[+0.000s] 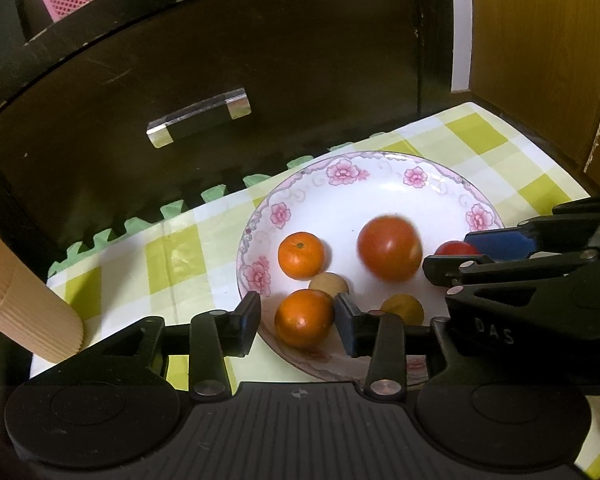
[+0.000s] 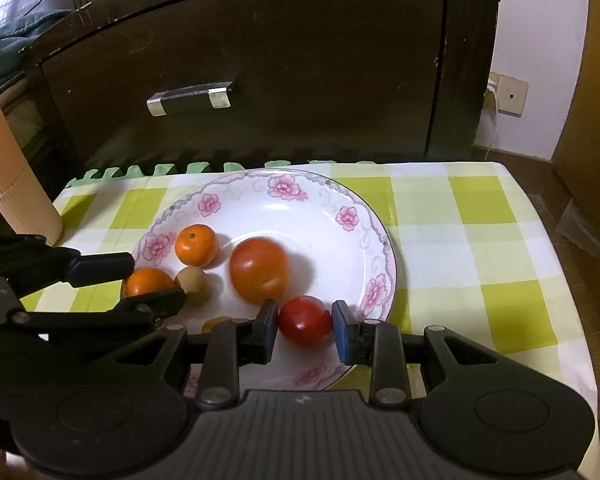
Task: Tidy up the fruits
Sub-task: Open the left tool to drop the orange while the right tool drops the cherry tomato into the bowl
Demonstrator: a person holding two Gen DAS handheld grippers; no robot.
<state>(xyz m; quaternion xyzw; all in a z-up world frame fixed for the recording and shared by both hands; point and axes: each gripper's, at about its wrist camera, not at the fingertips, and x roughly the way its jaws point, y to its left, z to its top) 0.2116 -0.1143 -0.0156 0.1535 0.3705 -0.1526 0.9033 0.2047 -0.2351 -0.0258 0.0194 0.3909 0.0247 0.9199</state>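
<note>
In the left wrist view, the left gripper (image 1: 296,320) stood wide around the near orange (image 1: 304,317) on the floral plate (image 1: 364,184), pads apart from it; a large tomato (image 1: 389,249) lay mid-plate. In the right wrist view, the right gripper (image 2: 305,330) flanked a small red tomato (image 2: 305,321), fingers spread, contact unclear.

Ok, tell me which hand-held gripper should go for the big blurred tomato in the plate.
Neither is free: the left hand-held gripper brackets an orange, the right a small red tomato. The big tomato lies nearer the right.
</note>
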